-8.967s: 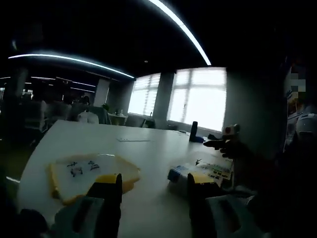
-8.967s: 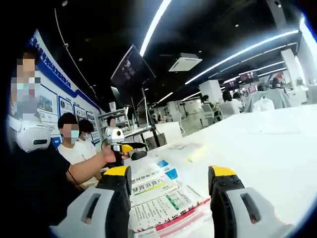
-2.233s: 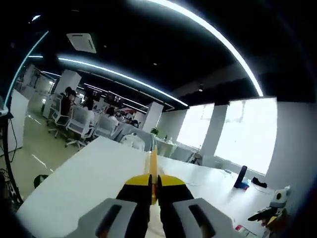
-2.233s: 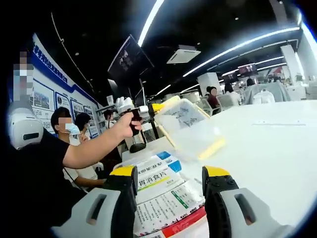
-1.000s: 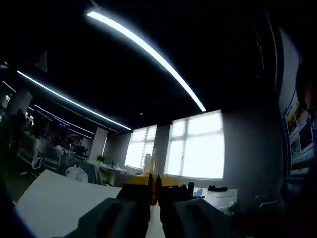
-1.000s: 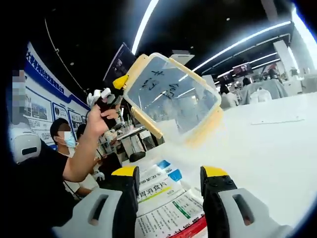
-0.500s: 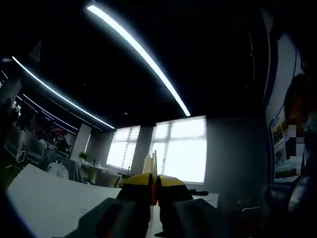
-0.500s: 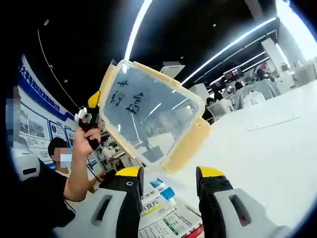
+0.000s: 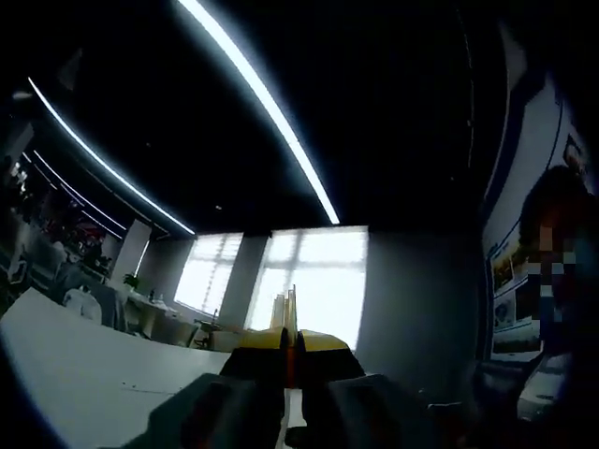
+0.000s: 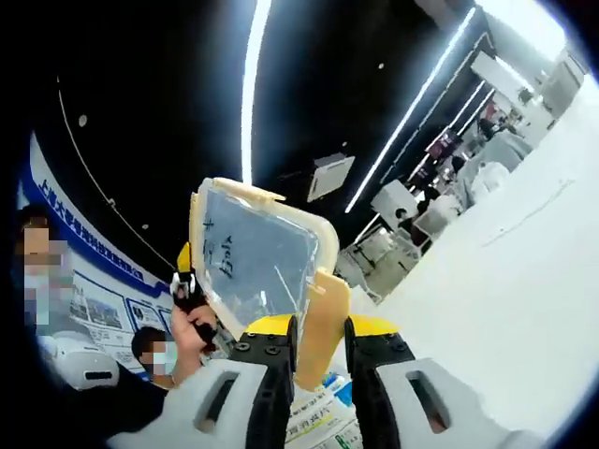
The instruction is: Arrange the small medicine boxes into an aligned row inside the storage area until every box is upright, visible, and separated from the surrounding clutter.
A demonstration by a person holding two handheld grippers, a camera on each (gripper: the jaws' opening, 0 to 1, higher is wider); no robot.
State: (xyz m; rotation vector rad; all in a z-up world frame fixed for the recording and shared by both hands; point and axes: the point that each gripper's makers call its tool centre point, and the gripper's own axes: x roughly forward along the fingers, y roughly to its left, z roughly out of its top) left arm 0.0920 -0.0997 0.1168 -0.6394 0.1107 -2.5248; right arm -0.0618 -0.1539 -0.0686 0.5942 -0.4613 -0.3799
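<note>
In the left gripper view, the left gripper is clamped on a lid's thin edge. In the right gripper view, the right gripper is closed on the lid's tab; medicine boxes are seen flat below, unarranged.

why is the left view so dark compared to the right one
Left gripper view: aimed at bright windows, so the gripper and room are underexposed silhouettes. Right gripper view: ceiling light strips glare, but the clear lid and white table are evenly lit; fisheye bends straight lines in both.
</note>
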